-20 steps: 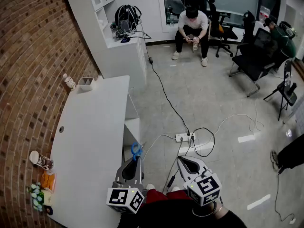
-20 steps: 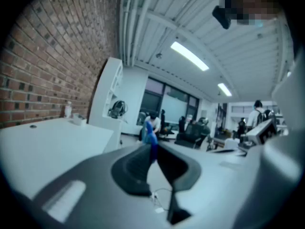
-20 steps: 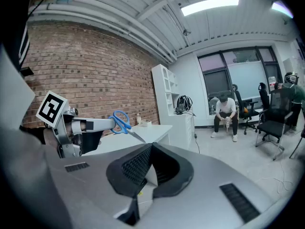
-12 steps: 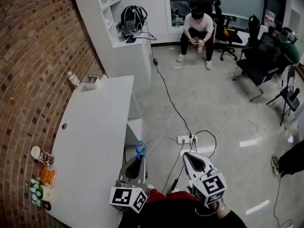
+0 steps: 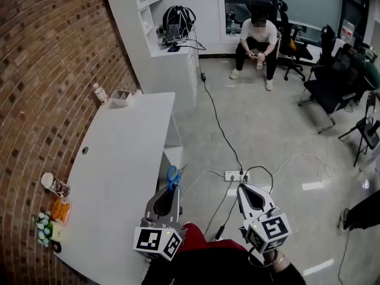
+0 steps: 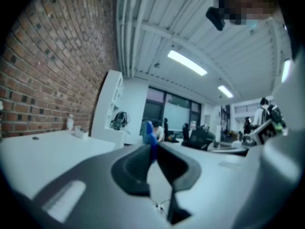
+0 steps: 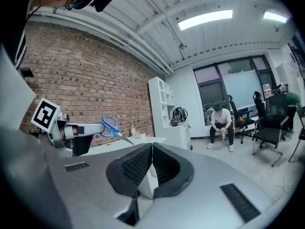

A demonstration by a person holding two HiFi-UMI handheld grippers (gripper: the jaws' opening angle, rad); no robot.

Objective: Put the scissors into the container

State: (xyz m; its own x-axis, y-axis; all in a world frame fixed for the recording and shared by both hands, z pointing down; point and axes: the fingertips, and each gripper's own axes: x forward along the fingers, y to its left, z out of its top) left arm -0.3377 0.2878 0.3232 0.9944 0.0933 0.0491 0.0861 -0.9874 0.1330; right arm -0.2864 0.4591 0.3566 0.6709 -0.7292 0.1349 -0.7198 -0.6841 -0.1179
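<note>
Left tongs [image 5: 170, 190] edged forward, level, clamping scissors [image 5: 173, 174]

The scissors [image 6: 149, 131] look blurred beyond the left tool [image 6: 153, 147].

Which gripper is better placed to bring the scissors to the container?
Left: the left gripper clamps the scissors beside the table that bears the container. The right gripper is shut, empty and farther from it.

Scissors [image 5: 173, 175] handled in blue, wall [image 5: 41, 70] bricked in red-brown, left gripper [image 5: 171, 187] and right gripper [image 5: 243, 187] marked with black-and-white squares
</note>
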